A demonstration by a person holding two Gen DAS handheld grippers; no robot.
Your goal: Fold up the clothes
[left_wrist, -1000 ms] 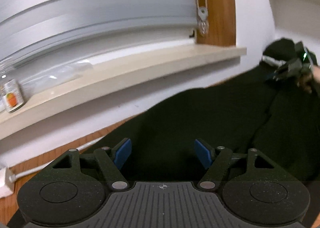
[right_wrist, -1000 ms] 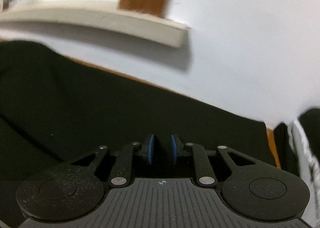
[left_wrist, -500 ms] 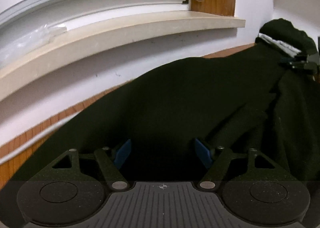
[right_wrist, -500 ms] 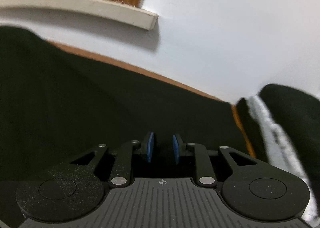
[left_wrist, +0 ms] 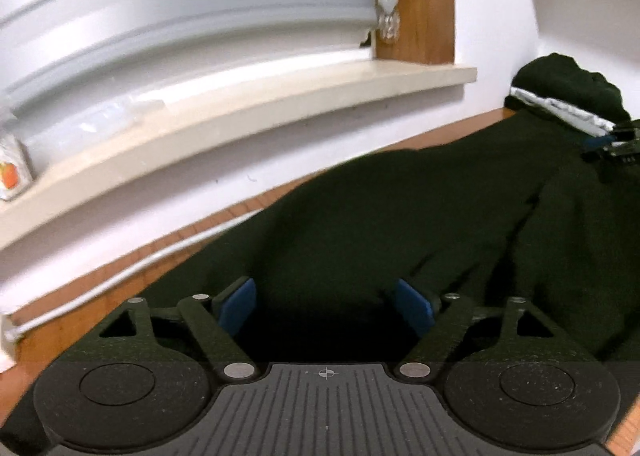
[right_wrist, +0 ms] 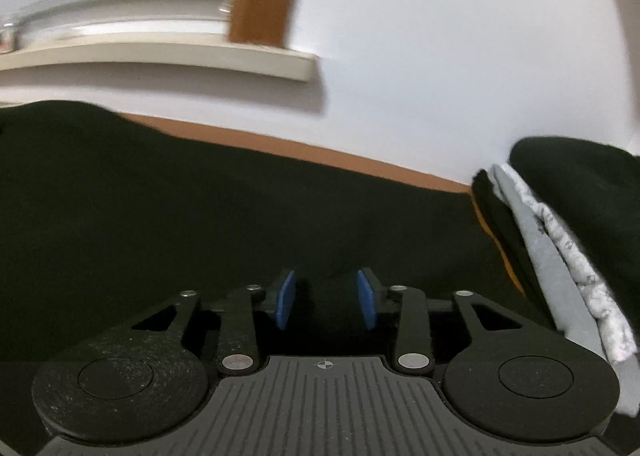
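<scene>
Soft, limp dark green knitted garment point(left_wrist: 400, 216) lies spread across the wooden bench point(left_wrist: 120, 280); best pinched at an edge. Left tongs point(left_wrist: 326, 306) released wide; right tongs point(right_wrist: 326, 300), just opening, straddle cloth unclamped.

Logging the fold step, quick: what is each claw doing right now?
Left claw: open wide over the dark green fabric garment, pads not pressing it.
Right claw: jaws just been opening; garment fabric between them, not clamped.
</scene>
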